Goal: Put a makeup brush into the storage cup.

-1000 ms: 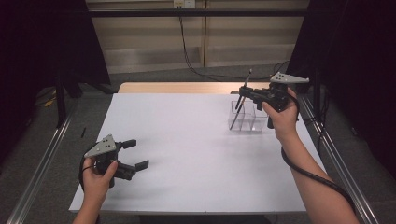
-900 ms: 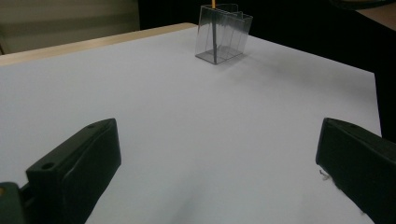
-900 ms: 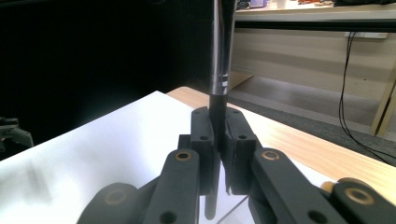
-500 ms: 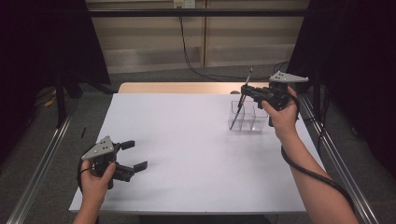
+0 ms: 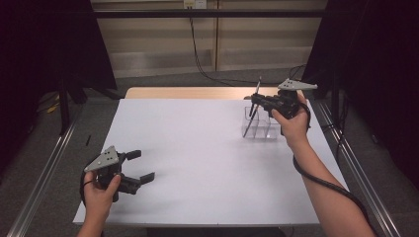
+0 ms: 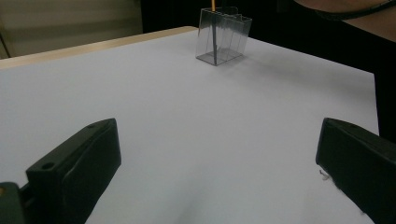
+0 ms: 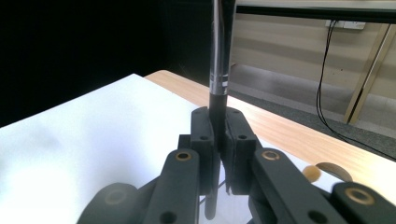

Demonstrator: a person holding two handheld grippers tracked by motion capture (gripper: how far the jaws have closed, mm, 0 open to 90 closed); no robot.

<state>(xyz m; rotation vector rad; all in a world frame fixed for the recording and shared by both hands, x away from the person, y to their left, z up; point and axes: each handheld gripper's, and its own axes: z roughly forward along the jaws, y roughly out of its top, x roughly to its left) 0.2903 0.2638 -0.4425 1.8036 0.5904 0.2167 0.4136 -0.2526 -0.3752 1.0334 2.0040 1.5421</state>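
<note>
My right gripper (image 5: 253, 102) is shut on a thin dark pen (image 5: 258, 88) at the far right of the white table. The pen stands almost upright, leaning slightly, and its lower end reaches down into a clear plastic compartment box (image 5: 264, 131). In the right gripper view the pads (image 7: 238, 140) of the right gripper (image 7: 218, 140) pinch the pen (image 7: 219, 56) low on its shaft. My left gripper (image 5: 142, 165) rests open near the front left edge, nothing between its fingers (image 6: 79, 163). Far ahead of the left gripper (image 6: 219, 163), the box (image 6: 229, 39) shows the pen (image 6: 213, 35) inside it.
The white tabletop (image 5: 207, 163) has a wooden strip (image 5: 188, 93) along its far edge. Metal rails (image 5: 44, 168) run down both sides of the table. Black curtains hang left and right, and a cable (image 5: 197, 44) trails on the floor behind.
</note>
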